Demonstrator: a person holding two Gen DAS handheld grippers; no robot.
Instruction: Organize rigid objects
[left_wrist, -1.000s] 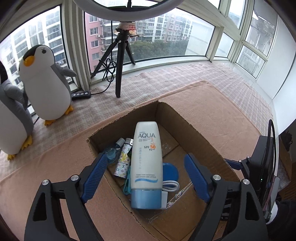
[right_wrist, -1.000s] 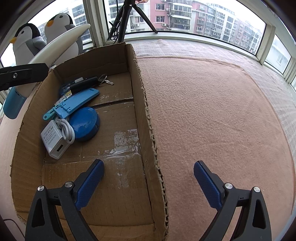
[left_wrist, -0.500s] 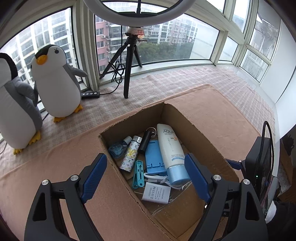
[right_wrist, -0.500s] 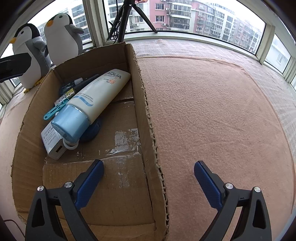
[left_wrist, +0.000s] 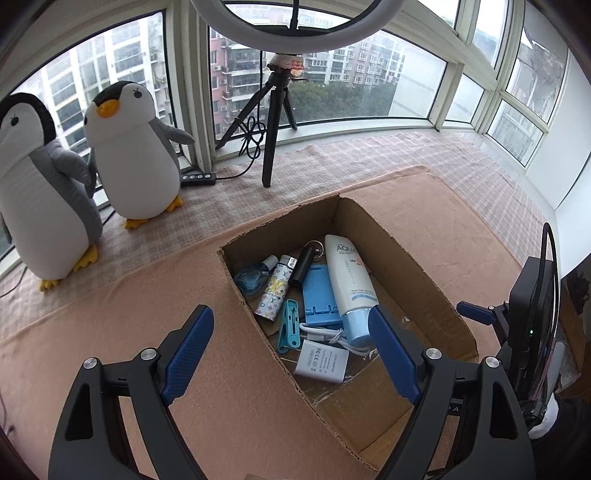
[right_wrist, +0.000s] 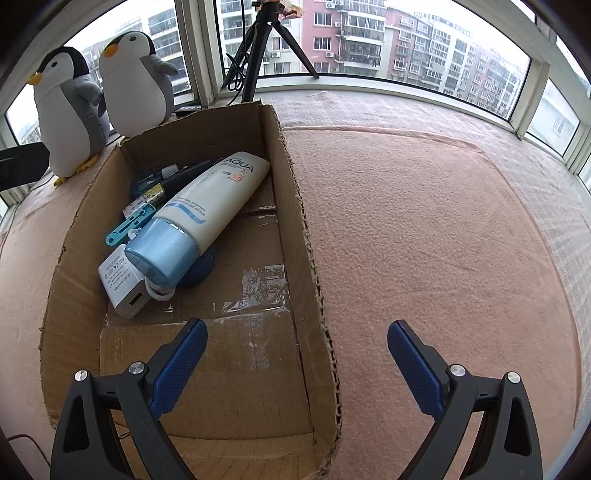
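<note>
Left gripper (left_wrist: 291, 347) wide open, nothing held, lower centre of frame over the box (left_wrist: 417, 266) edge. Right gripper (right_wrist: 295, 350) also wide open, empty (straddles box wall). Sunscreen tube (right_wrist: 207, 210) lies inside box, centre-left, w/ charger (right_wrist: 123, 280), blue clip (left_wrist: 290, 325).

The left claw (left_wrist: 290, 325) is seen with its blue pads spread wide and nothing between them, above the near wall of an open cardboard box (left_wrist: 417, 266). Inside the box, a white sunscreen tube (left_wrist: 349, 277) with a light blue cap is laid beside a blue stand (left_wrist: 317, 291); a teal clip (left_wrist: 288, 325), a white charger (left_wrist: 325, 360) with its cable, a patterned lighter (left_wrist: 273, 293) and a black cylinder (left_wrist: 303, 267) are gathered around them. The box rests on a pink blanket (left_wrist: 147, 295). 2 plush penguins (left_wrist: 129, 155) and a black tripod (left_wrist: 275, 122) are placed by the window.
</note>
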